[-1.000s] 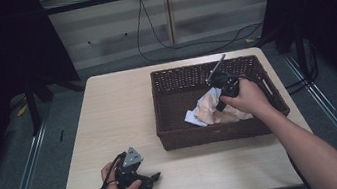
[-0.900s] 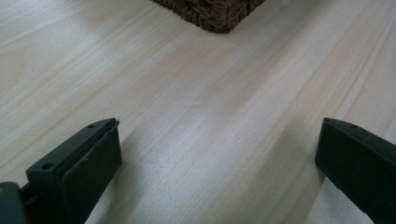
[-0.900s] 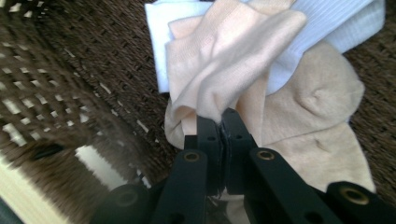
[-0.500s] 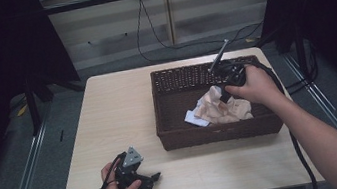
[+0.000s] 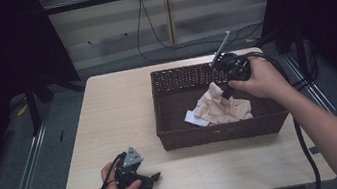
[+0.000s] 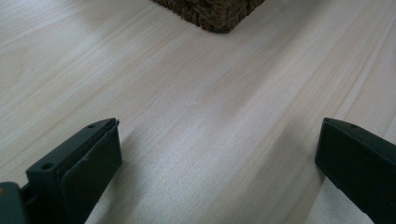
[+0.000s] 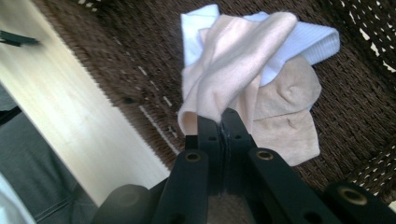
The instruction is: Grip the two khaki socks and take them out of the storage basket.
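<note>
Right tool [image 7: 219, 122], jaws shut, is pinching a fold of the peach cloth [image 7: 233, 65] at the basket's [image 5: 173, 139] centre. The cloth is hanging limp, judged light and soft; an edge fold suits gripping. Left tool [image 5: 141, 179], jaws wide and empty, is resting at the bench's [image 5: 108, 113] 7 o'clock.

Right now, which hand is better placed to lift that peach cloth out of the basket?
The right. Its right gripper is shut on the peach cloth above the basket. The left gripper rests open on the table.
</note>
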Available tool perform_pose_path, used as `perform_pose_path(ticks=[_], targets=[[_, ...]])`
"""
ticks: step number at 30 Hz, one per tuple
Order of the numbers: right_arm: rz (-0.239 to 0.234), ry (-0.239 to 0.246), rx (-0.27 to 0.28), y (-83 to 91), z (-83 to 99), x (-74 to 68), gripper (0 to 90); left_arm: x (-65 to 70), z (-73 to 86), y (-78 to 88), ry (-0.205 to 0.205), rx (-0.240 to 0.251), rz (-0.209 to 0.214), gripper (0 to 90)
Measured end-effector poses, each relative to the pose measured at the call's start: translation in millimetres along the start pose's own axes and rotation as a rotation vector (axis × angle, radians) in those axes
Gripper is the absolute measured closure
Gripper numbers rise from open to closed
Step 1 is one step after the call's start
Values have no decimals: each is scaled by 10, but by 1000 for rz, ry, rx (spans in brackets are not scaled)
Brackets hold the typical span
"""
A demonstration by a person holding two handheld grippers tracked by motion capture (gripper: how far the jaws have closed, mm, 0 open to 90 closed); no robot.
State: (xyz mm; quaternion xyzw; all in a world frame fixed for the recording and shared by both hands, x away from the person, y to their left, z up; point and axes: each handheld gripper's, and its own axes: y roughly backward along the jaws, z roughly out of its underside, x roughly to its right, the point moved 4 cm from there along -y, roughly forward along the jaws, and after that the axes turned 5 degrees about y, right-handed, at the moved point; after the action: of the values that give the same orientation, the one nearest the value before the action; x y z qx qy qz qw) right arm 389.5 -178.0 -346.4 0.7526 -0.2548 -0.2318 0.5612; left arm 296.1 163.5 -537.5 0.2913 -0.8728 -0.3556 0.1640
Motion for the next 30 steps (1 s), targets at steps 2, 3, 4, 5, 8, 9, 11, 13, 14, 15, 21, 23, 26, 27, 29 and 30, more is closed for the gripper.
perform_pose_path(ticks=[2,3,4,5,8,9,11,13,14,15,21,23,26,27,29,30], targets=[[12,16,0,95,-7,-14,890,0,0,0,-1,0,0,0],[8,18,4,122,-10,-25,889,-1,0,0,-1,-1,0,0],[13,27,14,155,-11,-29,890,-1,0,1,-1,-1,0,0],[13,27,14,155,-11,-29,890,-1,0,1,-1,-1,0,0],[6,33,36,303,-7,-46,890,-1,0,1,-1,-1,0,0],[5,31,44,336,-5,-50,889,-1,0,1,-1,-1,0,0],[-1,29,49,390,3,-62,889,-1,0,1,-1,-1,0,0],[-5,38,55,421,12,-61,889,-1,0,1,-1,-1,0,0],[-8,44,57,443,19,-63,889,-1,0,1,-1,-1,0,0],[-7,38,59,474,26,-75,889,0,0,1,-1,-1,0,0],[-12,65,67,584,68,-134,889,-1,0,1,-1,-1,0,0],[-23,65,66,599,80,-147,889,-1,0,1,-1,-1,0,0],[-22,83,56,600,113,-165,889,0,0,1,-1,-1,0,0],[-23,87,56,602,119,-169,889,0,0,0,0,-1,0,0],[-29,87,56,614,131,-187,889,-1,0,0,-1,-1,0,0],[-32,88,54,621,135,-196,889,-1,0,1,-1,-1,0,0]])
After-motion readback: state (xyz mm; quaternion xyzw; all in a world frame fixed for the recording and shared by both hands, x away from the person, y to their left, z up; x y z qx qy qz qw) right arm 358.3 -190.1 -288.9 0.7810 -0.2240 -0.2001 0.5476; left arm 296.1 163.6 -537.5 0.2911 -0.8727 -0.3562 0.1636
